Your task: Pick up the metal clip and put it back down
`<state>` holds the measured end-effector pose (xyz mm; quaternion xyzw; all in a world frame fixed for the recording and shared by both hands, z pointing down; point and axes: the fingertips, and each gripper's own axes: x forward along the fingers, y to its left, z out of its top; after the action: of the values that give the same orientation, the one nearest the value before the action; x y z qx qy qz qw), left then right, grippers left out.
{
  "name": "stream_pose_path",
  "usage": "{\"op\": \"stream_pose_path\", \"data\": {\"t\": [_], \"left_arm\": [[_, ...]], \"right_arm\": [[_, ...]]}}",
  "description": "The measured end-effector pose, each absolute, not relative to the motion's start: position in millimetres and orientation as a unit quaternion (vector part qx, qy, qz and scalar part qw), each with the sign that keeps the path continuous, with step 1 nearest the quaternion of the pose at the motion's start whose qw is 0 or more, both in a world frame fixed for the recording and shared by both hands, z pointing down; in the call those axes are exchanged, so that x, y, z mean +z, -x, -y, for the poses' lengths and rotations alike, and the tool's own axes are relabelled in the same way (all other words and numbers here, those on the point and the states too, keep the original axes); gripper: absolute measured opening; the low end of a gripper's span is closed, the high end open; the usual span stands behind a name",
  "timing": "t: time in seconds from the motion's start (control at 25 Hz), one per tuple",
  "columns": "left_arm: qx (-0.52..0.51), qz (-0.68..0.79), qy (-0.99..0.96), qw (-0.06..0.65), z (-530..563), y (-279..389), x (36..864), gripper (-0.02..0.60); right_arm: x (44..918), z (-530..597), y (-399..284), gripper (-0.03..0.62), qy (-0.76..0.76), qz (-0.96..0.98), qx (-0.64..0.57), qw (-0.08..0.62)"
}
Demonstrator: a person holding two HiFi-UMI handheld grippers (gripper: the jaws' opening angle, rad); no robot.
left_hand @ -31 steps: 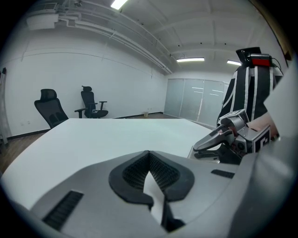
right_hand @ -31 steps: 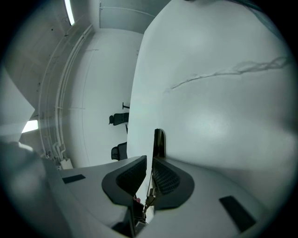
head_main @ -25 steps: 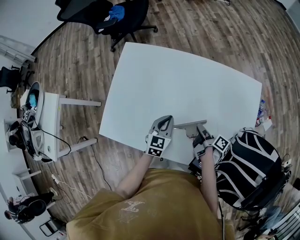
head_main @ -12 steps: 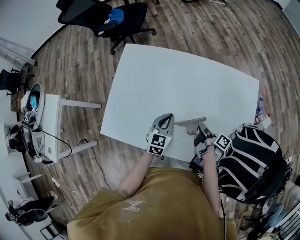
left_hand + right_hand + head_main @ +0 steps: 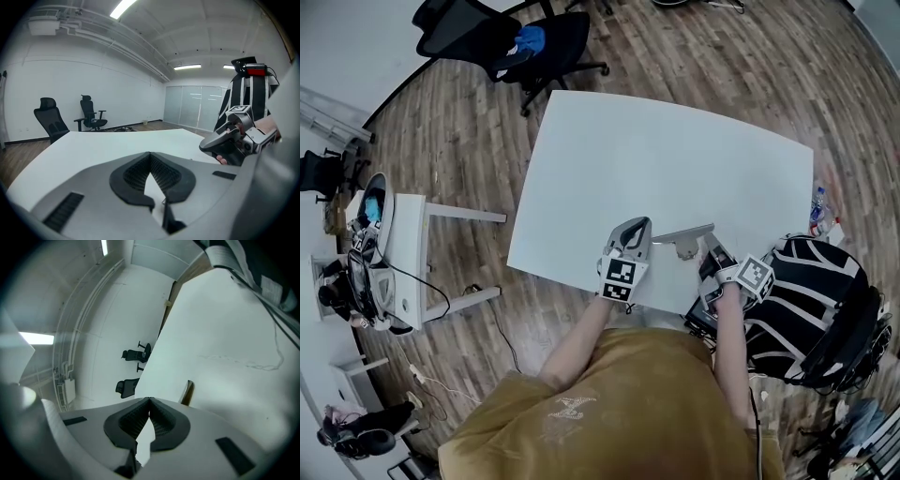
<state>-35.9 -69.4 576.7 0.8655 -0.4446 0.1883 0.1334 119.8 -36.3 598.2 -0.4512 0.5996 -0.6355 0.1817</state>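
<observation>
Wood-plank floor (image 5: 441,141) surrounded a white table (image 5: 675,141), bare except for the two tools at its near edge. The left gripper (image 5: 150,154) sat level over that near edge, jaws shut pad to pad with nothing between them. The right gripper (image 5: 149,400), just beside it along the same edge, was rolled onto its side, its jaws likewise closed and empty. The metal clip was in neither claw and could not be located with certainty. A thin brown-gold sliver (image 5: 188,392) showed against the table top just beside the right gripper's nose. It may have been the clip, but it was too small to confirm. On this evidence the clip was not held, so the step in hand was judged to be the approach. To do it well, the working gripper should be rolled level with the table, then opened fully before it closes in. It should come in low along the table top and close on the clip's body, not on a wire handle. The lift need only clear the table. The clip should go back down flat, with the jaws opened before the gripper draws away. No brand or readable text was visible. The marker cube (image 5: 622,277) bore only black-and-white squares, and the pale emblem (image 5: 566,410) on the shirt (image 5: 628,394) was illegible.
</observation>
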Motion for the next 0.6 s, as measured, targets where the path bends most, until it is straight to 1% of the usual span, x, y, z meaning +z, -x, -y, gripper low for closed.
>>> {"op": "stream_pose_path", "data": {"t": [0.16, 0.24, 0.44, 0.6], "left_arm": [[0.184, 0.446, -0.866, 0.129, 69.0, 38.4, 569.8, 0.006], [0.18, 0.447, -0.867, 0.129, 67.4, 38.7, 566.2, 0.006], [0.166, 0.454, -0.866, 0.126, 64.0, 42.3, 554.0, 0.006], [0.15, 0.457, -0.868, 0.124, 61.4, 46.8, 536.1, 0.006]], "right_arm": [[588.8, 36.8, -120.3, 0.009, 0.458, -0.609, -0.622, 0.182], [586.0, 35.5, -122.8, 0.009, 0.471, -0.62, -0.605, 0.169], [571.3, 34.5, -129.5, 0.009, 0.524, -0.668, -0.518, 0.103], [552.2, 34.3, -119.1, 0.009, 0.546, -0.713, -0.438, 0.009]]}}
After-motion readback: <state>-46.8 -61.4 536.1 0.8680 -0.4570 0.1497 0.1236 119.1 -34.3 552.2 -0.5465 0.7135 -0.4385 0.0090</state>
